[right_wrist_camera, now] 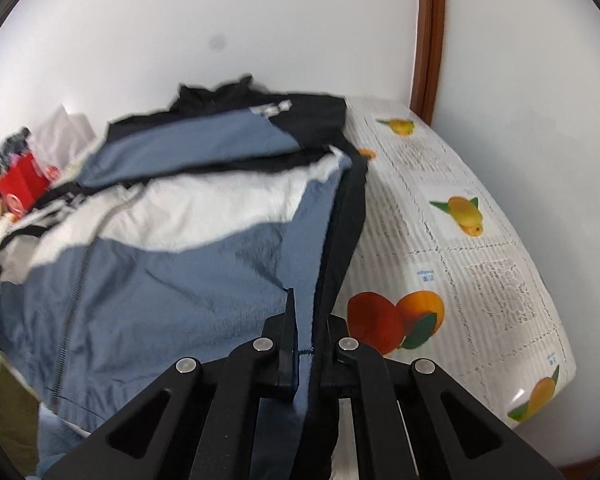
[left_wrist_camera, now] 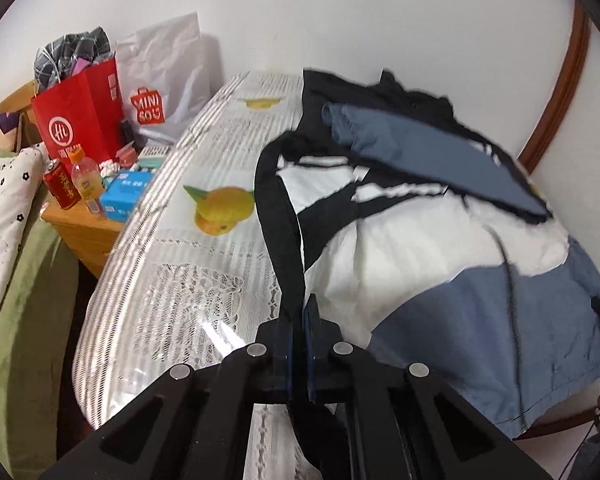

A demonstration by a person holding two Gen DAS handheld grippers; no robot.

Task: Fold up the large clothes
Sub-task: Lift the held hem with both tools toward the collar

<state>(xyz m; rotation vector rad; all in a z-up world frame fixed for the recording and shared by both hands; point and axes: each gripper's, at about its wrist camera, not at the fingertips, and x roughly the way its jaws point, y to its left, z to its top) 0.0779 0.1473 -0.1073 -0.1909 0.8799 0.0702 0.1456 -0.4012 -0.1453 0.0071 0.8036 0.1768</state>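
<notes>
- Jacket [left_wrist_camera: 440,248] — blue, white and black windbreaker — lies spread over the table [left_wrist_camera: 188,280], which wears a fruit-print cloth; sleeves already look laid in across the chest, collar toward the wall.
- My left gripper [left_wrist_camera: 300,320] is clamped on the jacket's black side edge; the fabric runs taut up from the pinch, so I read that corner as lifted off the cloth.
- My right gripper [right_wrist_camera: 304,320] is clenched on the opposite side, near the hem, where blue panel meets black trim; cloth sits visibly between the fingers.
- Step in hand, as I judge it: both bottom corners taken, start of the hem-to-collar fold.
- Next move calls for raising both corners together, keeping the hem stretched between them, then carrying it toward the collar — level, so the sleeves don't slide out.
- Clutter beside the table — red paper bag [left_wrist_camera: 80,112], drink bottle [left_wrist_camera: 85,178] — sits clear of my path.
</notes>
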